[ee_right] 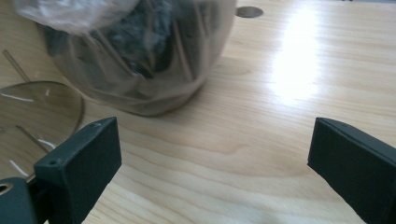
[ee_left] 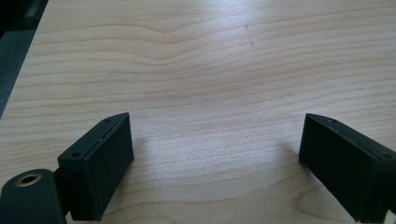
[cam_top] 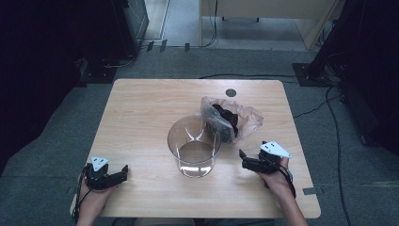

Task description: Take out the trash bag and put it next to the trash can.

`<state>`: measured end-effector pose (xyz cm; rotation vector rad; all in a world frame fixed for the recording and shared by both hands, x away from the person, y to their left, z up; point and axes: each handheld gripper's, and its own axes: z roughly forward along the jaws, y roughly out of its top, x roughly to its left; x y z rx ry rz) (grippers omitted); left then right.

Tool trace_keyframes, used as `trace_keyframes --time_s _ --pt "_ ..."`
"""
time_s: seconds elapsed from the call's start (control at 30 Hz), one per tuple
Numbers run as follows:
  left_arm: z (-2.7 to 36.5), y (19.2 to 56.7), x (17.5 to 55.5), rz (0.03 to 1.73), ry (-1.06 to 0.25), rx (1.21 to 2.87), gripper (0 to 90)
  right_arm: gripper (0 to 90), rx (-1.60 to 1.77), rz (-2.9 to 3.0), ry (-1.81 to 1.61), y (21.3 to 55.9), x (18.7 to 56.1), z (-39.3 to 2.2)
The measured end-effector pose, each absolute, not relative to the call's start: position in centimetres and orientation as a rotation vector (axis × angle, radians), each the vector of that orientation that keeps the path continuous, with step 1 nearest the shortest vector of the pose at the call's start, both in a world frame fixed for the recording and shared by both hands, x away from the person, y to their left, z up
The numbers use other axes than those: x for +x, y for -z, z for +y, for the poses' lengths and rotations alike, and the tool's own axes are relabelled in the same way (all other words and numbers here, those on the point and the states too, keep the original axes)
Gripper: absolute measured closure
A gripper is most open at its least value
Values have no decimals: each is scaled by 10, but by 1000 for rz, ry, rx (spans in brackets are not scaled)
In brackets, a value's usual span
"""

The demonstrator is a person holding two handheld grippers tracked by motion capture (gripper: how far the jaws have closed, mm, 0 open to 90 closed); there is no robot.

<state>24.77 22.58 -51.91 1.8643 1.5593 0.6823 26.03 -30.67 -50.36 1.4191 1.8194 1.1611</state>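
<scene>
Tools (cam_top: 123,170) (cam_top: 242,157) rest wide open on pale wooden tabletop (cam_top: 141,113); crinkled clear plastic bag of dark pieces (cam_top: 229,120) awaits emptying into clear round container (cam_top: 194,146).

i see a clear bowl (cam_top: 194,151) mid-frame on the table (cam_top: 141,113), a plastic bag (cam_top: 229,118) touching its upper right; left gripper (cam_top: 123,170) lower left, right gripper (cam_top: 243,158) lower right, both empty.

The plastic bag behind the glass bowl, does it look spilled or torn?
Nothing stands out. The plastic bag sits upright with its mouth open and its dark contents inside, touching the glass bowl, which stands upright too.
</scene>
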Motion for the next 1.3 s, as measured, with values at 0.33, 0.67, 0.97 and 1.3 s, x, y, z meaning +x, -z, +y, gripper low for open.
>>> trace_keyframes --time_s 0.33,0.67,0.97,1.3 --pt "226 519 248 1560 -682 1864 98 22 1465 1798 -1061 507 250 -330" --pt "226 519 248 1560 -682 1864 98 23 1504 1785 -986 513 239 -353" --pt "226 519 248 1560 -682 1864 98 22 1584 1795 -893 522 233 -370" --pt "226 519 248 1560 -682 1864 98 18 1658 1795 -827 525 227 -382"
